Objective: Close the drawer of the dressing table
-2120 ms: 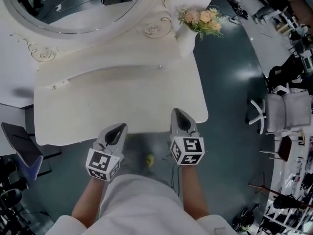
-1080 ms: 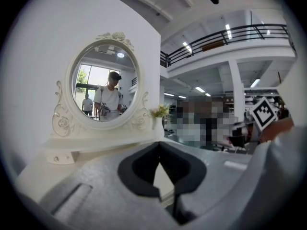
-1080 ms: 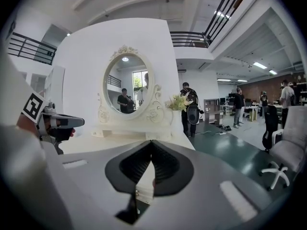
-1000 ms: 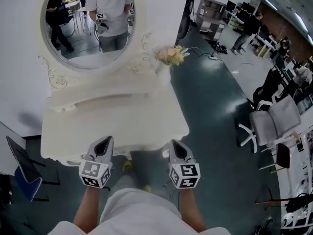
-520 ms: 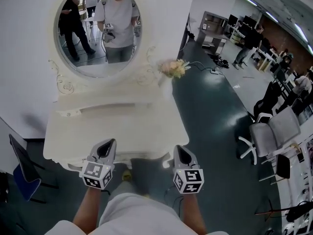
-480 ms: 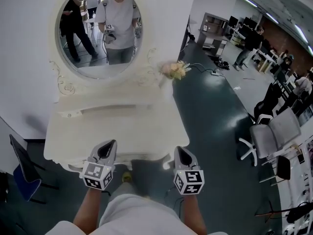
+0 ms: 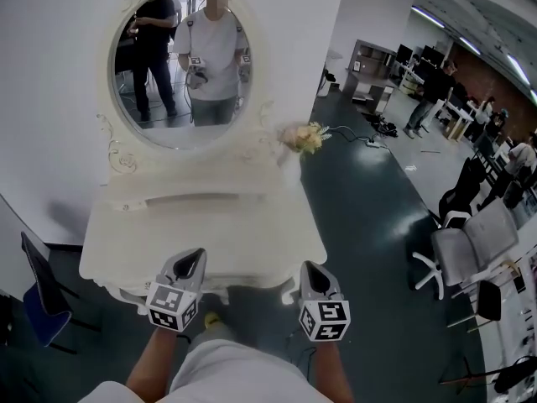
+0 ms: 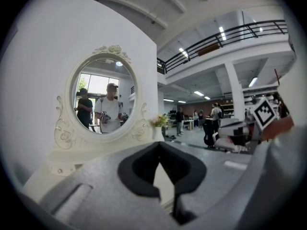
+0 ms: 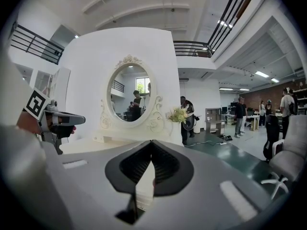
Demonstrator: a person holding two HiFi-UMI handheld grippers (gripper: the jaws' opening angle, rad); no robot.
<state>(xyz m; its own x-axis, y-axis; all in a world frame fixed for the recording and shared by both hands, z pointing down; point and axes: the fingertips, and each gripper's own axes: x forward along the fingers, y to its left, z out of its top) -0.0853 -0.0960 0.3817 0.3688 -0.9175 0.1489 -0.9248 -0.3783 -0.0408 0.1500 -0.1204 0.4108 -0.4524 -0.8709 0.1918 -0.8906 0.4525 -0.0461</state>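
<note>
The white dressing table [image 7: 201,225] stands against the wall, with an oval mirror [image 7: 186,65] above it. Its top hides the drawer front in the head view, so I cannot tell how the drawer stands. My left gripper [image 7: 191,259] hovers at the table's front edge on the left, jaws together with nothing between them. My right gripper [image 7: 309,269] hangs level with it at the front right corner, also shut and empty. In the left gripper view the left gripper [image 8: 159,145] faces the mirror [image 8: 103,102]. The right gripper [image 9: 151,143] faces the table top [image 9: 96,145] in its own view.
A vase of flowers [image 7: 304,138] stands at the table's back right corner. A small yellow object [image 7: 211,319] lies on the floor under the front edge. A blue chair [image 7: 38,292] is at the left, grey office chairs [image 7: 470,250] at the right. People stand in the far room.
The head view has tilted up and pulled back, so the whole mirror now shows. Both grippers have drawn back from over the table top to its front edge, still shut.
</note>
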